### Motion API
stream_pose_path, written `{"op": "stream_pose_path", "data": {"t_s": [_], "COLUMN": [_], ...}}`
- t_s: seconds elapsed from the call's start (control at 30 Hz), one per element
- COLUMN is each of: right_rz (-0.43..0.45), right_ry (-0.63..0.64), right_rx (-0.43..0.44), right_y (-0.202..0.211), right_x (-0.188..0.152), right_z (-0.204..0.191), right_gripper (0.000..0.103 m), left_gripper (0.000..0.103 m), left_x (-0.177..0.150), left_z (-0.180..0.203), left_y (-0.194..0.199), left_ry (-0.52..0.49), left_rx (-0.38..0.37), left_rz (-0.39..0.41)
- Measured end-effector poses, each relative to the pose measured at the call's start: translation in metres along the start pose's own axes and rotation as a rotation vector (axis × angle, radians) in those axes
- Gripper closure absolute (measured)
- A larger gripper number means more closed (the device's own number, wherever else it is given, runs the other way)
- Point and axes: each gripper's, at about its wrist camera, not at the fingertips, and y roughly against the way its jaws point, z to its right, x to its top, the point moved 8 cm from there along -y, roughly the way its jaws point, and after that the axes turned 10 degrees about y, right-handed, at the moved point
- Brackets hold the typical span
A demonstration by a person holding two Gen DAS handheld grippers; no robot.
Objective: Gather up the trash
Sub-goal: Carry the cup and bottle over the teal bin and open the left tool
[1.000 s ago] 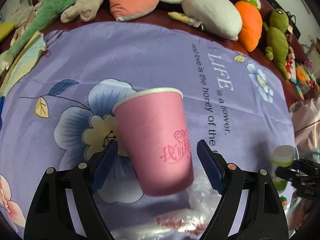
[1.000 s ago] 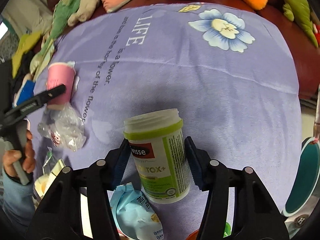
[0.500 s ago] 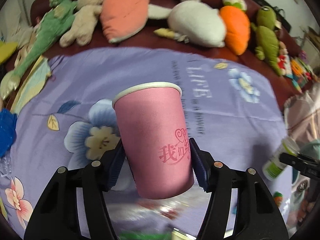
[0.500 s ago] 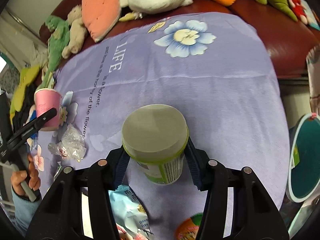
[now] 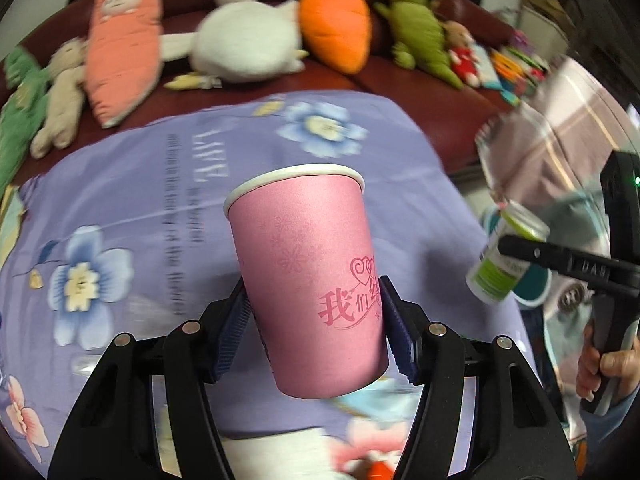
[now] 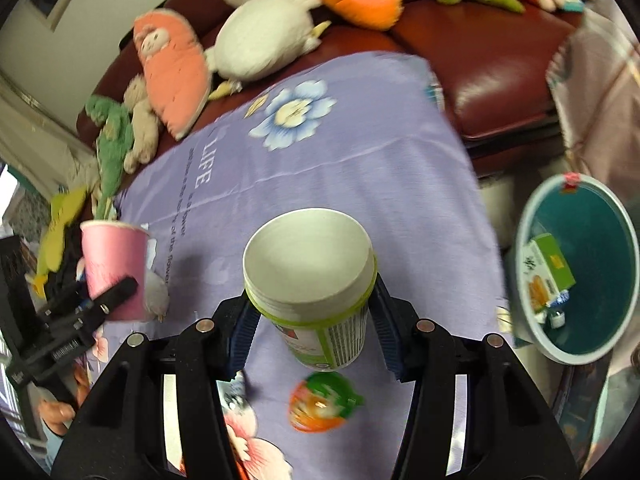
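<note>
Both clamped: my left gripper (image 5: 314,326) pinches pink paper cup (image 5: 304,276) centre frame; right gripper (image 6: 310,330) pinches supplement jar (image 6: 310,280).

The purple cloth (image 6: 360,168) reads "LIFE"; pink cup (image 5: 308,288) "我们".

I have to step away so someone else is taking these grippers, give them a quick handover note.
Left gripper: shut on the pink paper cup, held above the purple cloth.
Right gripper: shut on the green-banded bottle.
Teal bin, right of the cloth: already holds a small carton.
Left: drop both in, then collect the orange-green wrapper lying on the cloth.
</note>
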Motion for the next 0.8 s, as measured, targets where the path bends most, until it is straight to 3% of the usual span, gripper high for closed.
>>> {"op": "stream_pose_path", "data": {"t_s": [0.5, 0.8], "right_rz": [0.149, 0.168], "right_ry": [-0.222, -0.322], "right_rx": [-0.120, -0.197], "right_y": [0.088, 0.114], "right_x": [-0.036, -0.058], "right_z": [0.164, 0.243], "right_gripper": [0.053, 0.053], "left_gripper": [0.040, 0.039], "left_x": [-0.028, -0.039], "left_z": [0.175, 0.261], "left_y": [-0.058, -0.091], "left_ry": [-0.173, -0.252], "left_rx": [-0.115, -0.176], "left_rz": [-0.122, -0.176]}}
